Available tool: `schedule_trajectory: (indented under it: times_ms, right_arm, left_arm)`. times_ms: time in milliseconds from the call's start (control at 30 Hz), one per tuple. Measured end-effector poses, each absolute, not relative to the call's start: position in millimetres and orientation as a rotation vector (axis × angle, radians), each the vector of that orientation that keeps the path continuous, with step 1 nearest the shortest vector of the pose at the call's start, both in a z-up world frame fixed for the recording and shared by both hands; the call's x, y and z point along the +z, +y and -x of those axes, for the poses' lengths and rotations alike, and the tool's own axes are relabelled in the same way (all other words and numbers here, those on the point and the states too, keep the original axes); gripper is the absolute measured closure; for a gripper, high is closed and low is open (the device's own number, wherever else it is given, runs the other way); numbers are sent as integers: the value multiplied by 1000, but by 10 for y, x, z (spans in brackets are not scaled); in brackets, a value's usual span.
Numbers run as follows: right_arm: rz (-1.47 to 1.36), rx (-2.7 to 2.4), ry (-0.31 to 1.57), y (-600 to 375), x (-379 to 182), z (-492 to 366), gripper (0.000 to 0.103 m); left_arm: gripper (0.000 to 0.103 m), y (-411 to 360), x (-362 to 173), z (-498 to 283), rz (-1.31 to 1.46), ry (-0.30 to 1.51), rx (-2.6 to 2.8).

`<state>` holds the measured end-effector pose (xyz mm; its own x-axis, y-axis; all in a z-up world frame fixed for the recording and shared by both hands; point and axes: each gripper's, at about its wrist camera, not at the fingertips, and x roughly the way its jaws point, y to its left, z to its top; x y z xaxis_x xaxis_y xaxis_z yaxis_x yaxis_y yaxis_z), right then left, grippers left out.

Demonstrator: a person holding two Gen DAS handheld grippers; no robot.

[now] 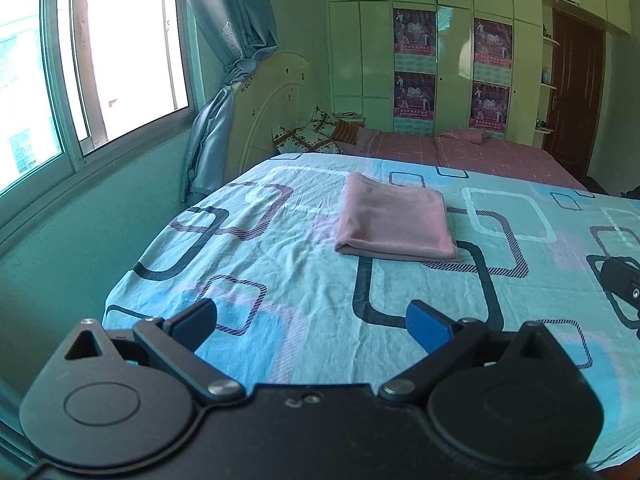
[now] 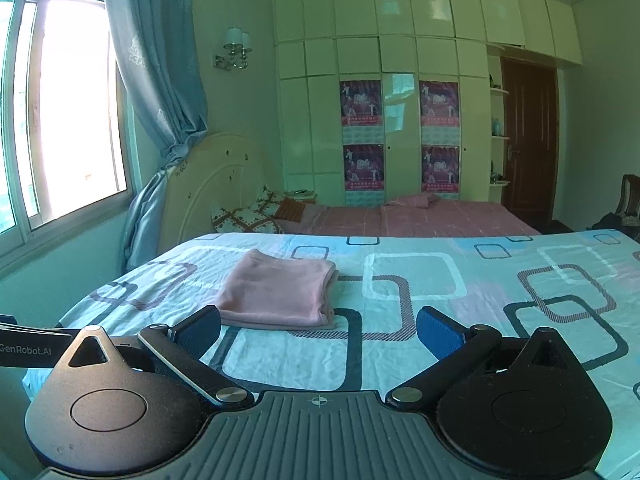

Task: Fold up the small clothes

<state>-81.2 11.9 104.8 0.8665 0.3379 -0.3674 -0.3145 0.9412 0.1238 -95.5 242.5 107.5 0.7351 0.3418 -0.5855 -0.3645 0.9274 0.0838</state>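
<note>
A pink garment [image 1: 396, 222] lies folded into a neat rectangle on the patterned blue sheet [image 1: 280, 248]. In the right wrist view the same pink garment [image 2: 278, 290] sits left of centre, just beyond the fingers. My left gripper [image 1: 312, 320] hovers open above the sheet, short of the garment, holding nothing. My right gripper [image 2: 318, 330] is also open and empty, with its left finger [image 2: 200, 330] near the garment's front edge. Part of the right gripper [image 1: 624, 284] shows at the right edge of the left wrist view.
The sheet-covered surface [image 2: 480, 280] stretches wide to the right. Behind it stands a bed with a pink cover [image 2: 420, 216] and pillows [image 2: 256, 214]. A window [image 1: 100, 60] and curtain [image 1: 232, 40] line the left wall. Wardrobes [image 2: 400, 80] and a brown door [image 2: 528, 136] stand at the back.
</note>
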Motion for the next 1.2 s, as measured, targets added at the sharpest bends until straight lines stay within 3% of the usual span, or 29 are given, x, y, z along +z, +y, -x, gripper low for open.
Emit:
schedule_trajectory:
  times_ms: [1200]
  right_arm:
    - [-61,354,390,63,1061,814,0]
  left_arm:
    - [3,2364,1087,945,39,635,387]
